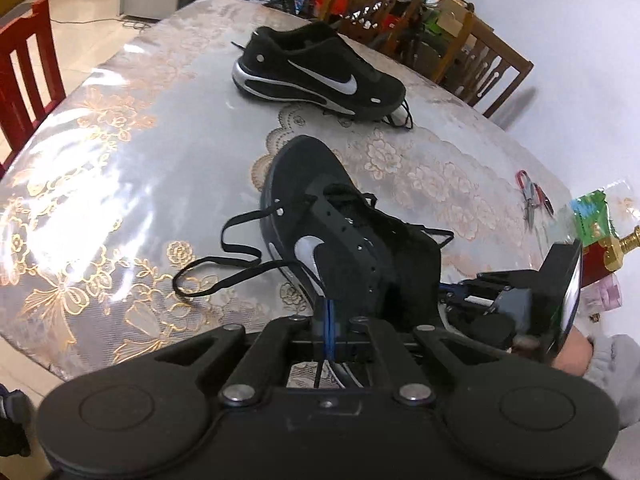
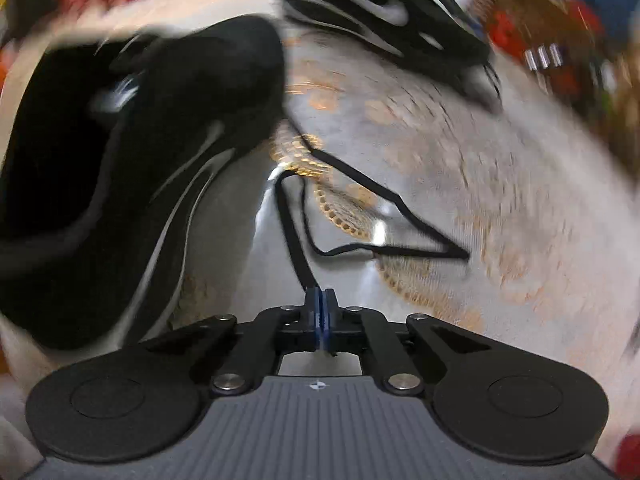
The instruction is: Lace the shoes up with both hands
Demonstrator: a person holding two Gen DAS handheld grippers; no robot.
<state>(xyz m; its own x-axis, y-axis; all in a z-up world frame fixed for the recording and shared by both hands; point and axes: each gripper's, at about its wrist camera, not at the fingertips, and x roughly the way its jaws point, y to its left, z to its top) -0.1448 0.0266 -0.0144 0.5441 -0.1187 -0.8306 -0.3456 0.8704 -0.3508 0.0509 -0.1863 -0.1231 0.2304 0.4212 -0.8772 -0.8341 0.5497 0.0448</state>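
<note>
Red chair [image 1: 28, 76]: far left of the left wrist view only, beside the table [image 1: 120, 160].
Lace, left end [image 1: 224, 256]: loops loose on the table left of the near shoe [image 1: 320, 208]; shown sharp in the left wrist view only.
Left gripper [image 1: 329, 320]: fingers pressed together over the near shoe, pointing steeply down; a thin dark strand runs below them, but whether it is pinched cannot be told.
Near shoe: black, white swoosh, toe pointing away, centre of the table; in the right wrist view it fills the left side [image 2: 120, 160], blurred.
Far shoe [image 1: 320, 68]: on its sole, well apart from the near shoe; at the top edge of the right wrist view [image 2: 380, 12].
Right gripper [image 2: 321, 316]: fingers pinch 1 lace end [image 2: 296, 232]; the lace then zigzags across the table, a detail given by the right wrist view alone.
Right gripper, left wrist view [image 1: 520, 300]: low at the right, held by a hand [image 1: 576, 352] in a grey sleeve.
Scissors [image 1: 536, 196]: on the table at the right, left wrist view only.
</note>
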